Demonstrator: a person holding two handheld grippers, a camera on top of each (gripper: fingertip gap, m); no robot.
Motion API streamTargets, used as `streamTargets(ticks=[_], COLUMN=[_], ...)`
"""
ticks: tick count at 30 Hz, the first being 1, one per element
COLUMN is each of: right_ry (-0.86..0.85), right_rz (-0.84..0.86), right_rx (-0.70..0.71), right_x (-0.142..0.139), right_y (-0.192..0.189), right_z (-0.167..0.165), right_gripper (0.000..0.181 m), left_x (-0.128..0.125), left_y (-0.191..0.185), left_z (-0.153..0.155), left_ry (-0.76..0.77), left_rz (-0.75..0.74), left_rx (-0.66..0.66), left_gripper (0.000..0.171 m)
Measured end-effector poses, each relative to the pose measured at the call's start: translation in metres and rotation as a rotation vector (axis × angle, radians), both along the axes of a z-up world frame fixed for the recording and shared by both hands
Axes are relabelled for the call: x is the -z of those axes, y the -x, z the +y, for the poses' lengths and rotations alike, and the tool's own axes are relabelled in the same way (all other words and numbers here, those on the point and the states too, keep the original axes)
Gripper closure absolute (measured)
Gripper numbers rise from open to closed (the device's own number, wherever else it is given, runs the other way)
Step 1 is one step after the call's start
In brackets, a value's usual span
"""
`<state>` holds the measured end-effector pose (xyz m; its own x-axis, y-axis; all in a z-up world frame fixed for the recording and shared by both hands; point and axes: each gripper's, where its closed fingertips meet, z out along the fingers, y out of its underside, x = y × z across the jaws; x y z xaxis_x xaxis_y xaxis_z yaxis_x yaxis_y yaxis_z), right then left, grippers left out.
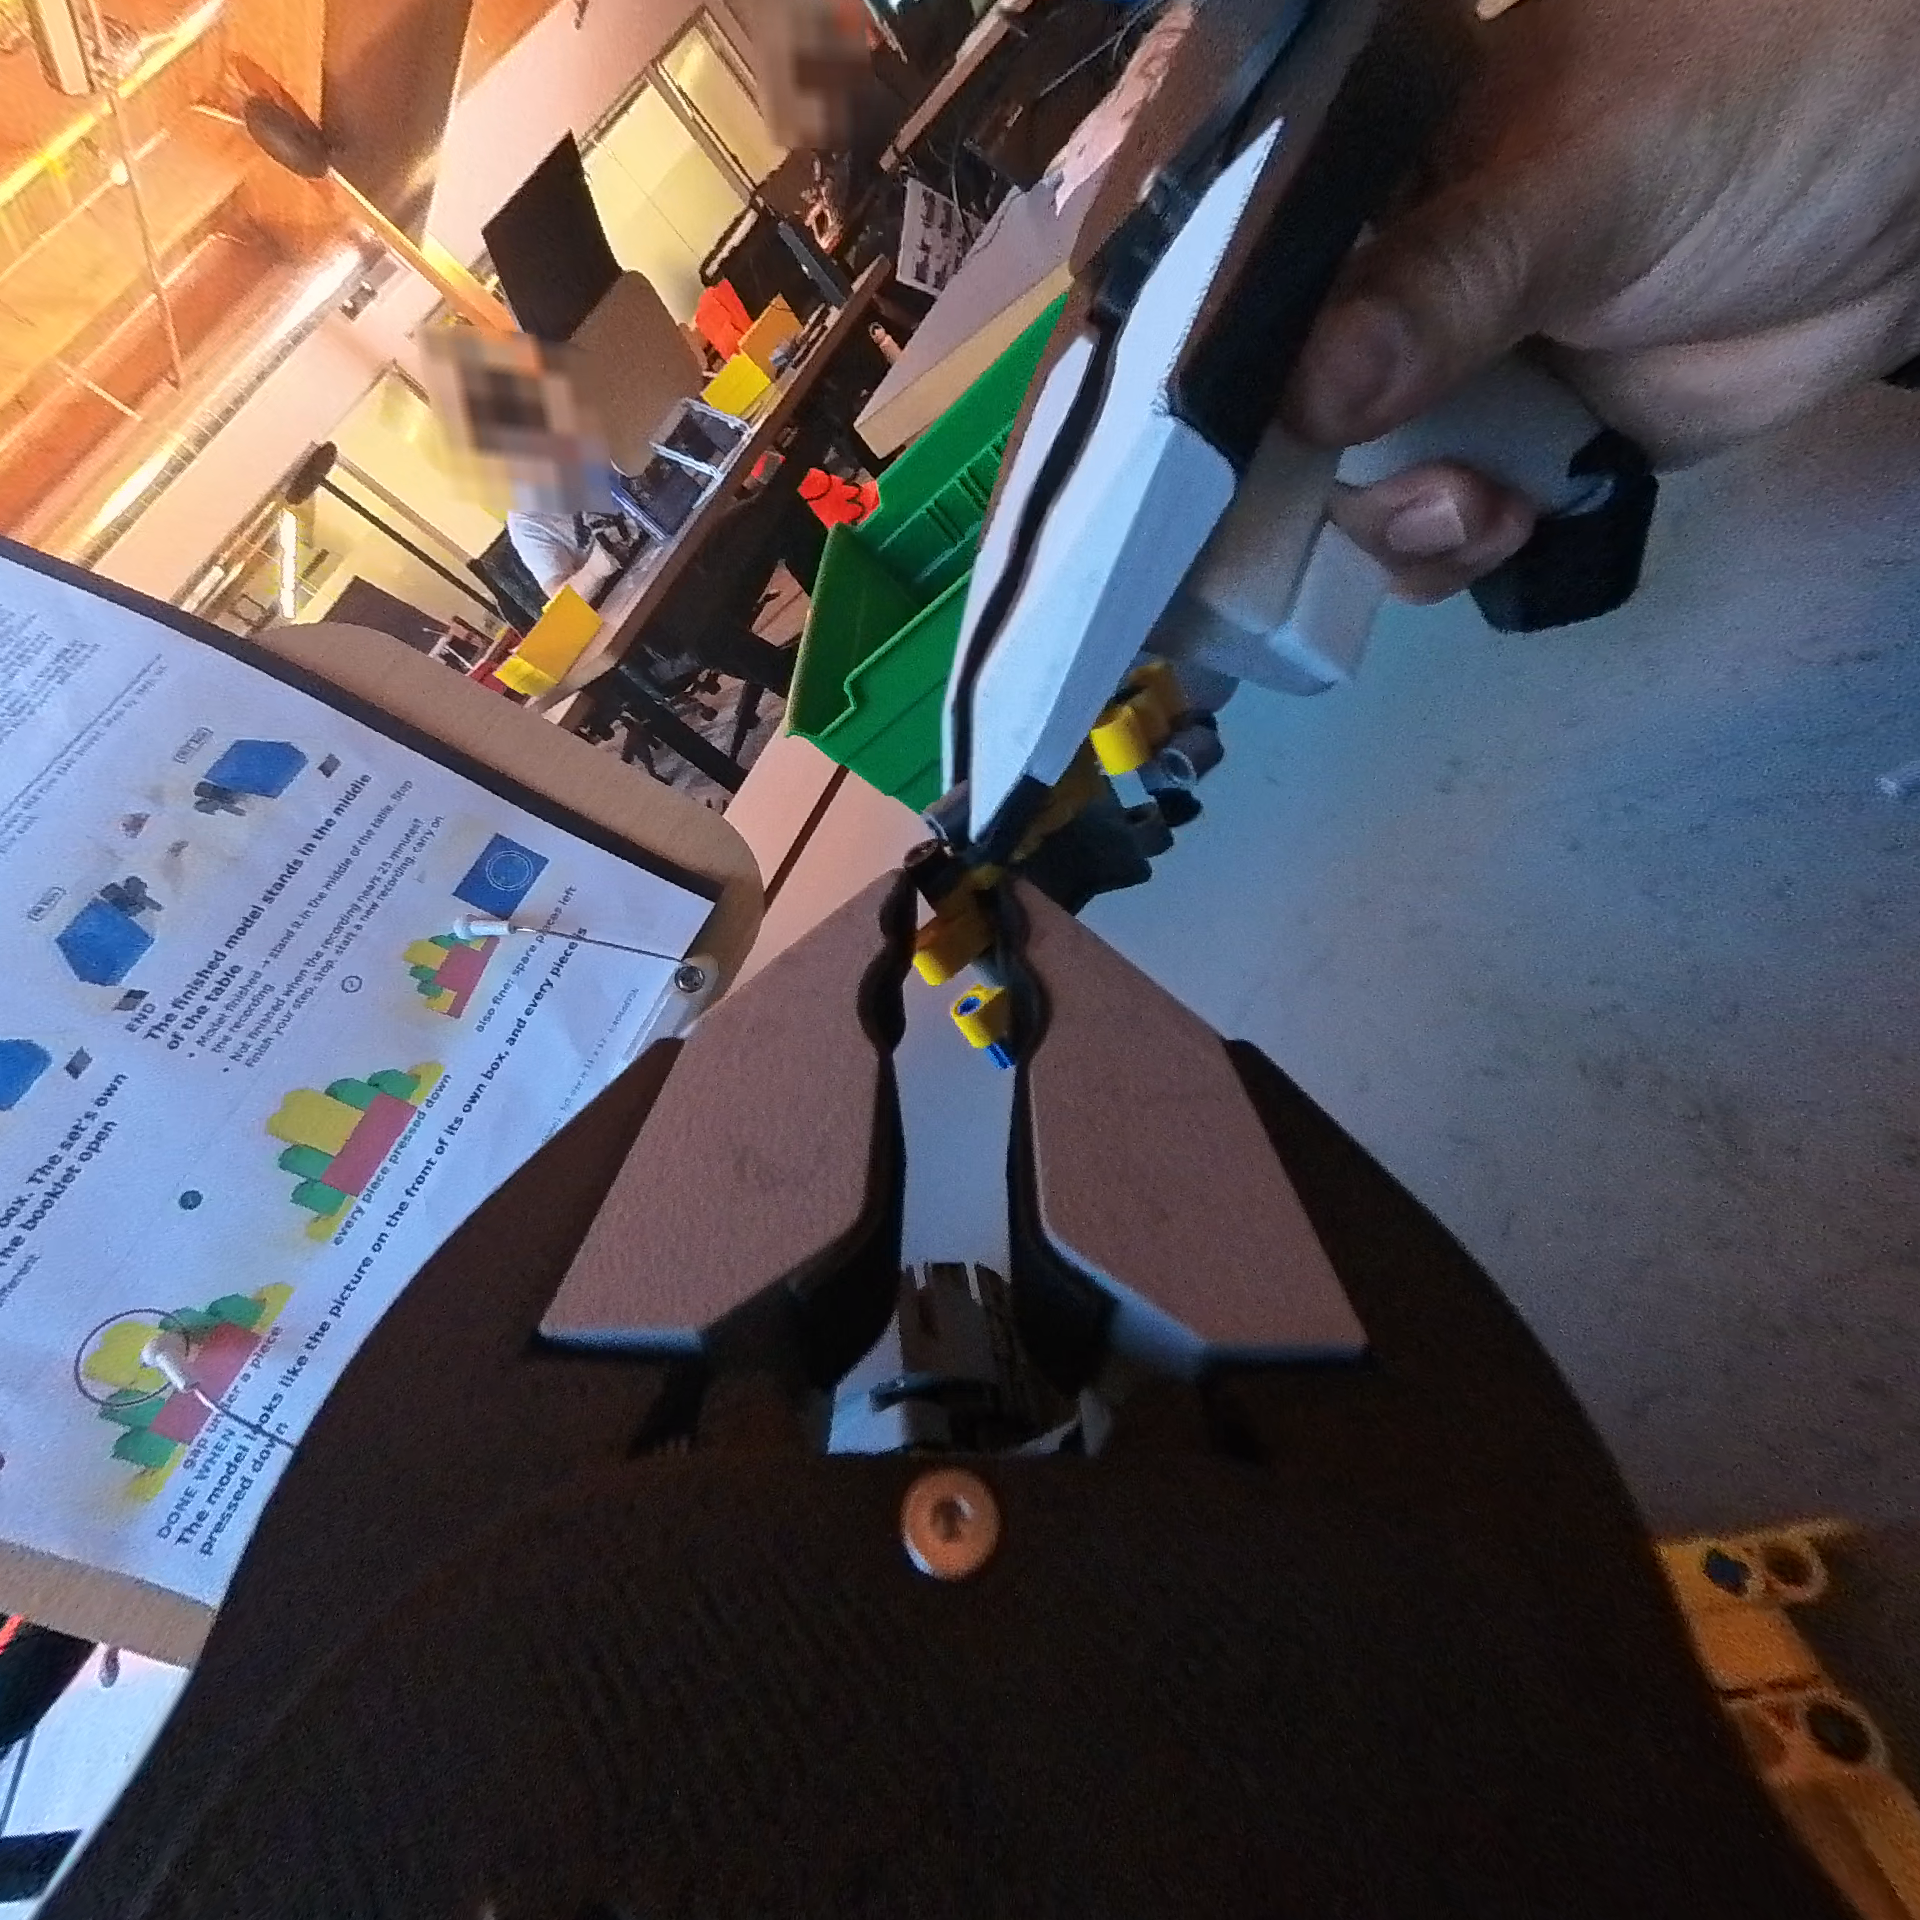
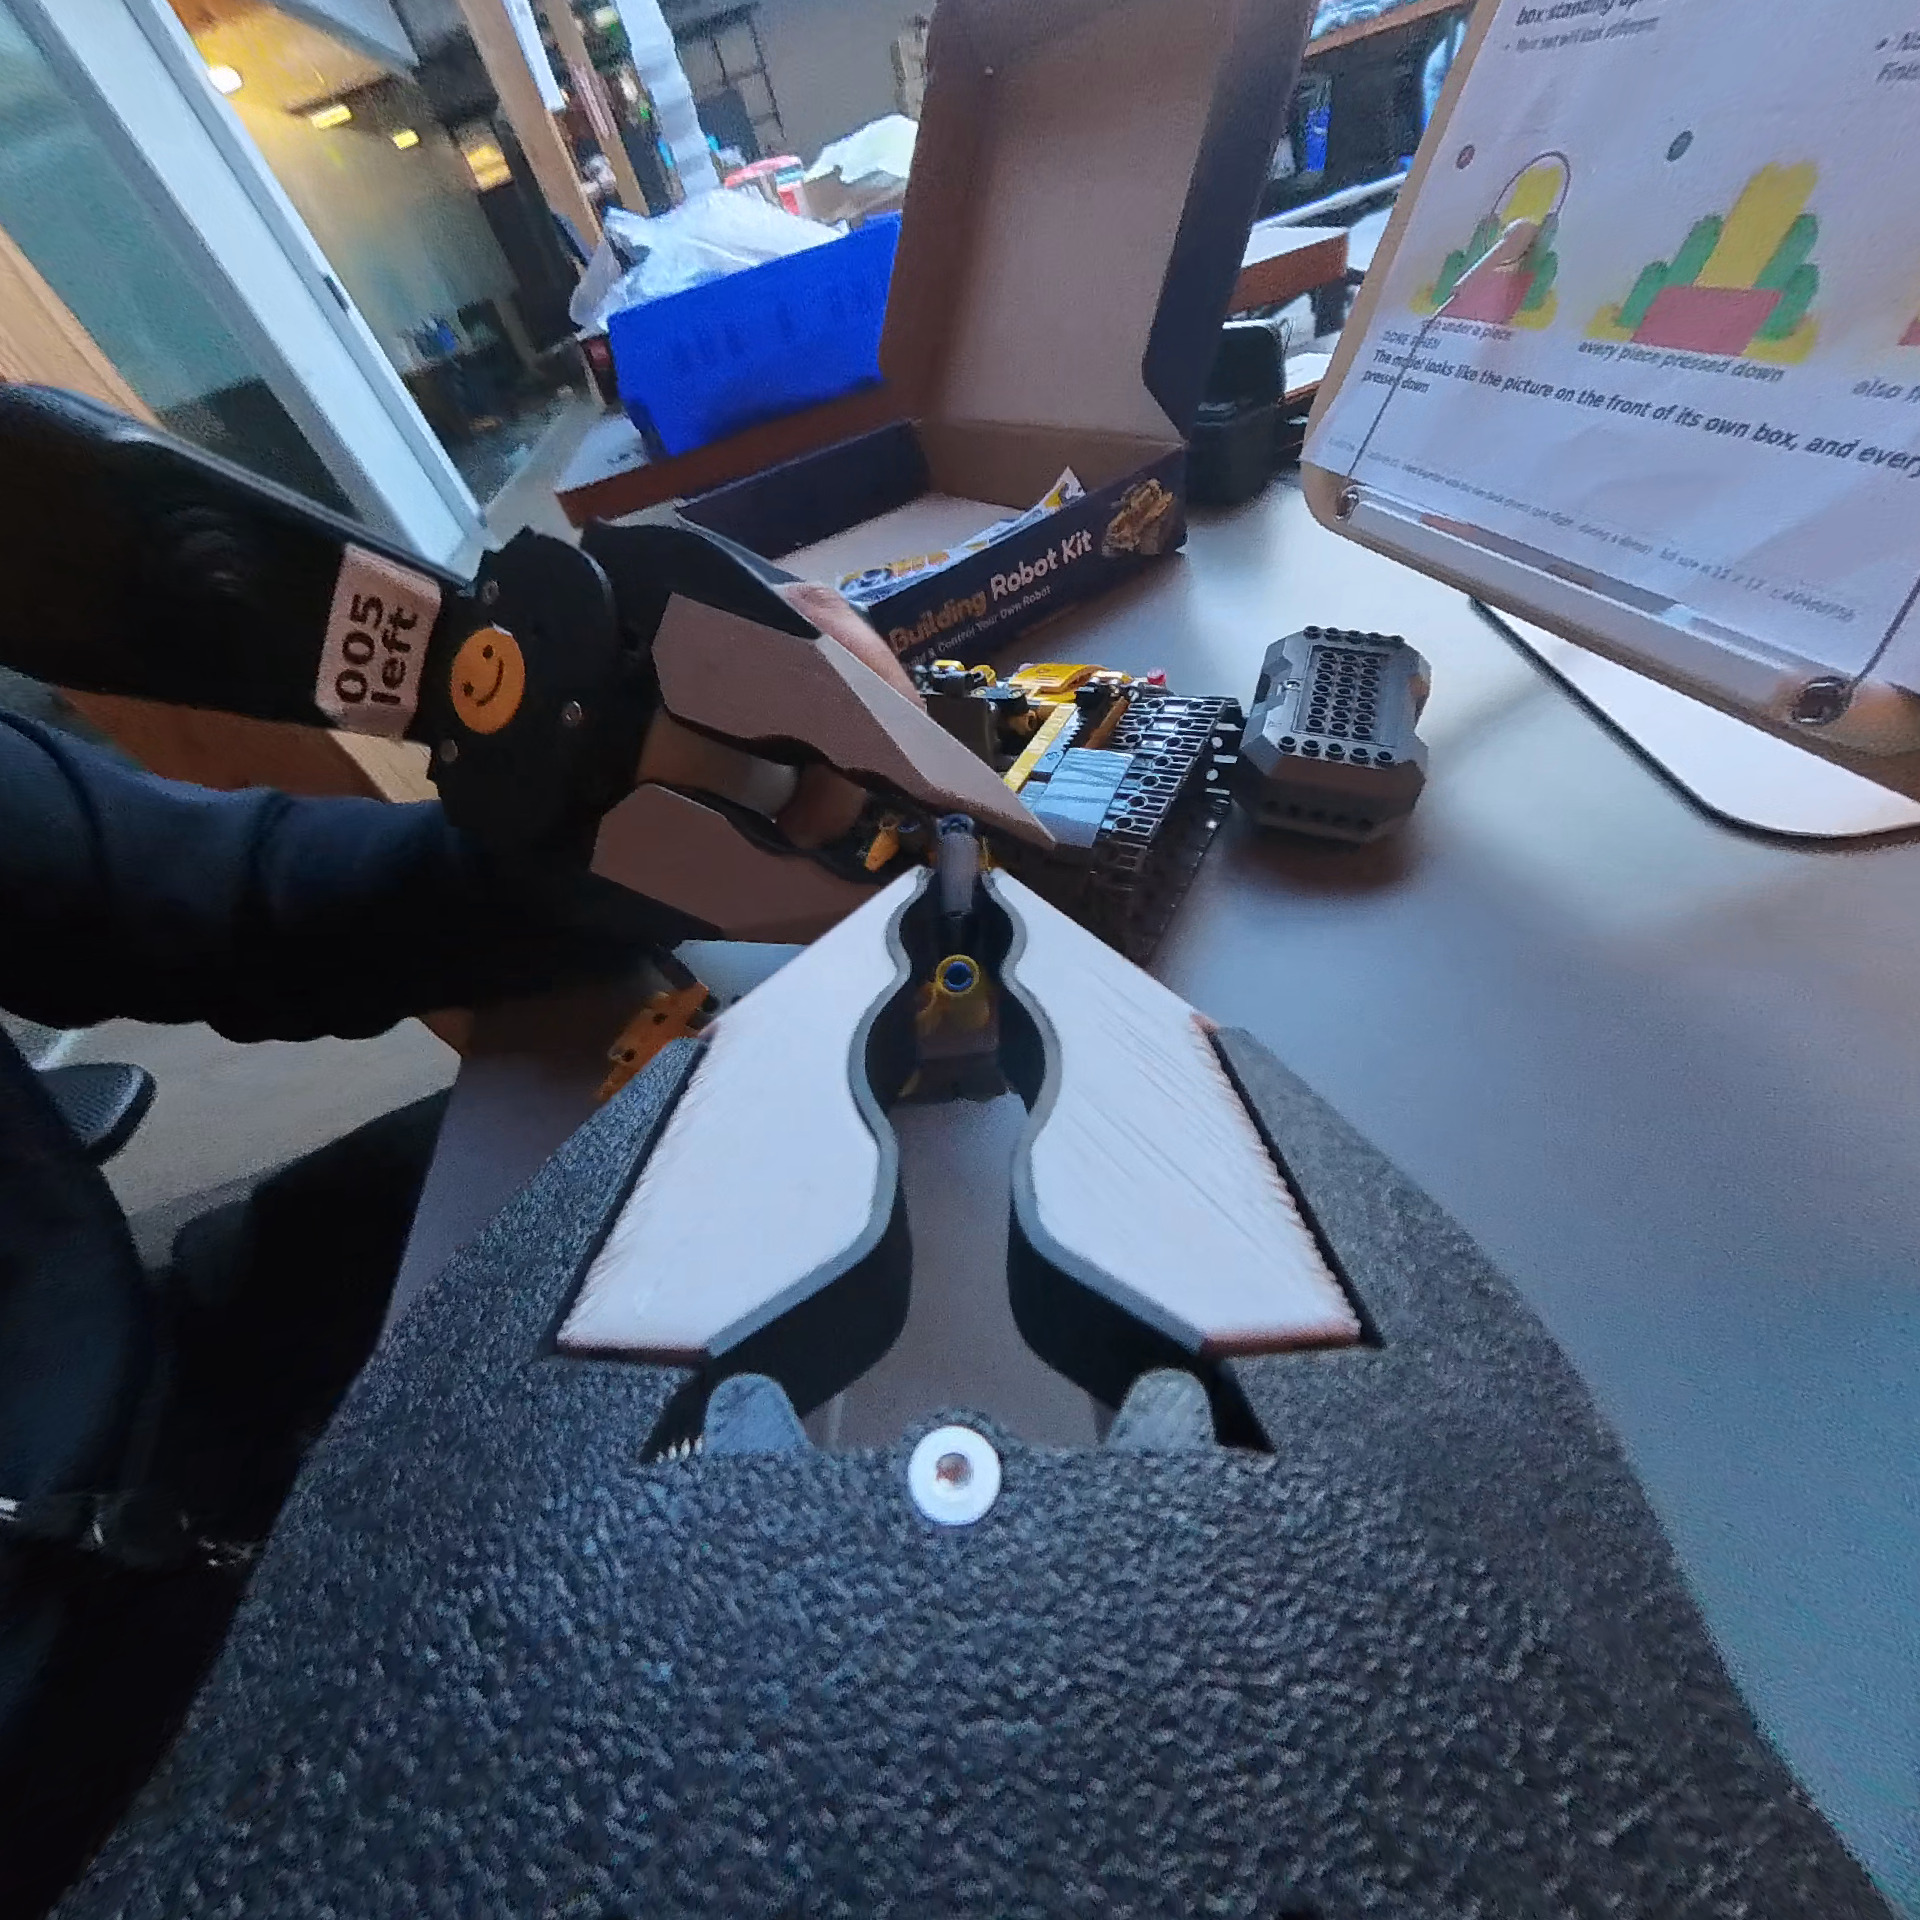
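Note:
A small brick assembly of yellow, grey and black pin pieces is held up between both grippers. My left gripper is shut on it, with yellow and blue parts showing between its fingers. My right gripper, held by a bare hand, comes in from the upper right and grips the same assembly at its far end. In the right wrist view my right gripper is shut on the assembly, and a grey pin sticks out past its tips. The left gripper meets it from the left.
A black and yellow brick model and a grey hub block sit on the grey table behind. An open cardboard kit box, a blue bin and a green bin stand farther back. A picture instruction board stands at right. The grippers are tip to tip, or close to it.

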<state>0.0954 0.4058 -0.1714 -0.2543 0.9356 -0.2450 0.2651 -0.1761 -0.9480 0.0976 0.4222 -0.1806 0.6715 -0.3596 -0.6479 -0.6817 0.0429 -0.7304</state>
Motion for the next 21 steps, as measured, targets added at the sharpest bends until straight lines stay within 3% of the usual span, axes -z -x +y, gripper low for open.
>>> streamTargets(ticks=[4,7,9,14,21], right_ry=[0.177,0.285,0.373,0.413,0.386], right_rz=[0.092,0.229,0.321,0.247,0.200], right_rx=[0.093,0.324,0.235,0.161,0.160], right_x=[-0.014,-0.037,-0.057,-0.036,-0.021], right_y=[0.006,-0.004,-0.017,-0.008,-0.009], right_z=[0.015,0.066,0.070,0.050,0.056], right_gripper=[0.178,0.178,0.177,0.178,0.178], left_x=[-0.006,0.010,0.012,0.049,0.049], left_y=[0.005,-0.029,-0.050,-0.038,-0.030], left_z=[0.003,-0.008,-0.008,0.006,0.004], left_ry=[0.086,0.104,0.052,0.230,0.340], left_rz=[-0.198,-0.097,0.014,0.063,-0.136], left_rx=[-0.050,0.043,0.035,-0.006,-0.004], left_gripper=[0.161,0.164,0.164,0.161,0.159])
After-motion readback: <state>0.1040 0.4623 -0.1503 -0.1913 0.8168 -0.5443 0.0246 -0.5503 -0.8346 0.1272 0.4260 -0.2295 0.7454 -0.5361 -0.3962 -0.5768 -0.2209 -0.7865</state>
